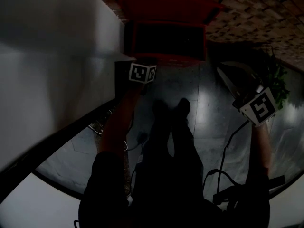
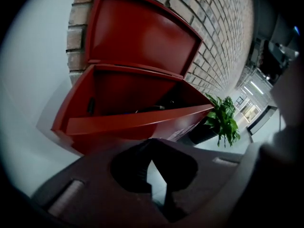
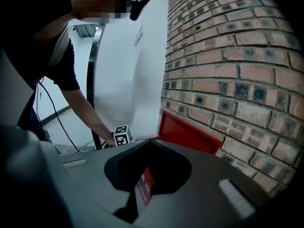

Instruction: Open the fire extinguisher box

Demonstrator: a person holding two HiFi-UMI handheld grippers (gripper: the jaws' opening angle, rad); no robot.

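**A:** Where does the red sheet-metal fire extinguisher box sit?

**B:** On the grey tiled floor at the top centre of the head view, backed against the brick wall. A potted green plant stands just beside it on the right. Its hinged lid is already up, leaning towards the bricks.

**A:** How would it handle?

**B:** It looks stiff, and the painted steel is likely slick under the pads. The lid probably swings lightly on its rear hinge. Its free front edge, now uppermost, seems the best place to take hold.

**A:** And the jaws?

**B:** The left gripper hovers just in front of the box with its jaws closed on nothing. The right gripper is off to the right, its jaws also together and empty.

**A:** Any writing?

**B:** There is pale print on the box front, too small to read.
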